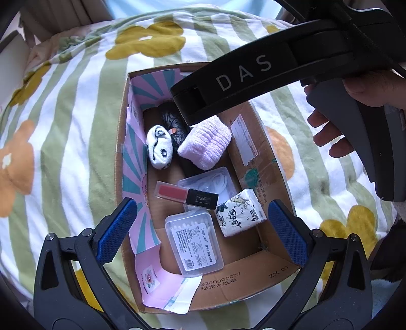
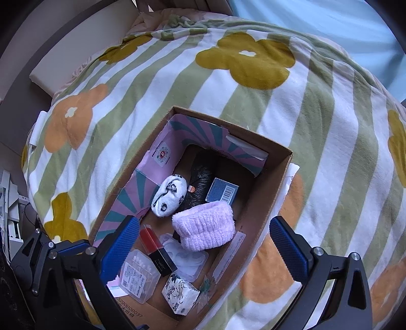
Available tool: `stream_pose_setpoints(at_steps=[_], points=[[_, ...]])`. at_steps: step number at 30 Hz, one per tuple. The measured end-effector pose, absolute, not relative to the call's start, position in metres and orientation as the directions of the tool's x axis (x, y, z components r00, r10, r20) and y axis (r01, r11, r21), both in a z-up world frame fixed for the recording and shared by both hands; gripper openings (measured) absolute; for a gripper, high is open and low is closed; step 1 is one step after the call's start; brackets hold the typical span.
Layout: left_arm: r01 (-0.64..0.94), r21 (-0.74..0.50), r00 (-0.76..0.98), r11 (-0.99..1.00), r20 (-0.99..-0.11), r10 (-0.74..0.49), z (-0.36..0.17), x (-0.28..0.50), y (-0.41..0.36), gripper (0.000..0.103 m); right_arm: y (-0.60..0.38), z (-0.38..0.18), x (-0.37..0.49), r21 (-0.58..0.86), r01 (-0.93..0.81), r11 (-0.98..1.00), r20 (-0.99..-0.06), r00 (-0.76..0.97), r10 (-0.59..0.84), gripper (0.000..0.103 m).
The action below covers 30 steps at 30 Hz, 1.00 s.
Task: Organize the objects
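A bed is covered by a plush blanket [image 2: 291, 127] striped in green and white and printed with large mustard and orange flowers. A pale headboard or wall panel [image 2: 76, 48] is seen toward 10 o'clock in the right wrist view, and a light blue curtain or wall [image 2: 330, 22] toward 1 o'clock.

An open cardboard box [image 1: 264, 162] is set on the blanket, lined on some walls with pink and teal sunburst paper. In the left wrist view its long axis runs from 12 to 6 o'clock; in the right wrist view it is skewed, from about 1 to 7 o'clock.

Inside the box, a panda-print sock roll [image 1: 159, 147] is laid next to a black crinkled bag [image 1: 175, 121], with a lilac fluffy towel roll [image 1: 205, 142] beside them toward 3 o'clock. A red lip gloss tube [image 1: 186, 195] lies across a clear plastic case [image 1: 215, 182], its black cap pointing toward 4 o'clock. A clear cotton swab box [image 1: 194, 245] is placed below it, long axis near 11 to 5 o'clock, and a tissue pack [image 1: 239, 212] rests against the right wall. A small blue carton [image 2: 222, 191] is seen only from the right wrist.

The left gripper [image 1: 203, 228] is held above the near end of the box, fingers spread wide with nothing pinched. The right gripper [image 2: 203, 243] is likewise spread wide and empty over the box.
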State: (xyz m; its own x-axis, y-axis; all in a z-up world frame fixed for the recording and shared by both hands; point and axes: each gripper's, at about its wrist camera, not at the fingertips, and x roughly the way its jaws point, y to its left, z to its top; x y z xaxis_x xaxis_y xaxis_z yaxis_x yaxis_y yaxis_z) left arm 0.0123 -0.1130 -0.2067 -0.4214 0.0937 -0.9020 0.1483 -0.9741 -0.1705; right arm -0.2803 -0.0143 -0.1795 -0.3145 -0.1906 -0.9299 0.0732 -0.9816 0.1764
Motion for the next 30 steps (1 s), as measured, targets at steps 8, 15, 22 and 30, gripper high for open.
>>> stream_pose_setpoints(at_steps=[8,15,22,30], points=[[0.160,-0.153,-0.444,-0.975,-0.893,0.067,-0.179,0.016,-0.105,0.103,-0.006,-0.133,-0.252,0.179,0.052,-0.982,-0.914,-0.361,-0.186,0.102],[0.179,-0.164,-0.475,-0.970,-0.878,0.061,-0.140,0.022,-0.094,0.103,0.018,-0.090,-0.208,0.165,0.010,-0.986,-0.905,-0.395,-0.156,0.102],[0.205,-0.190,-0.507,-0.960,-0.860,0.062,-0.106,0.031,-0.072,0.103,0.059,-0.057,-0.153,0.153,-0.085,-0.985,-0.897,-0.431,-0.102,0.102],[0.226,-0.217,-0.548,-0.950,-0.835,0.060,-0.073,0.028,-0.037,0.103,0.112,-0.038,-0.084,0.137,-0.216,-0.967,-0.889,-0.457,-0.024,0.102]])
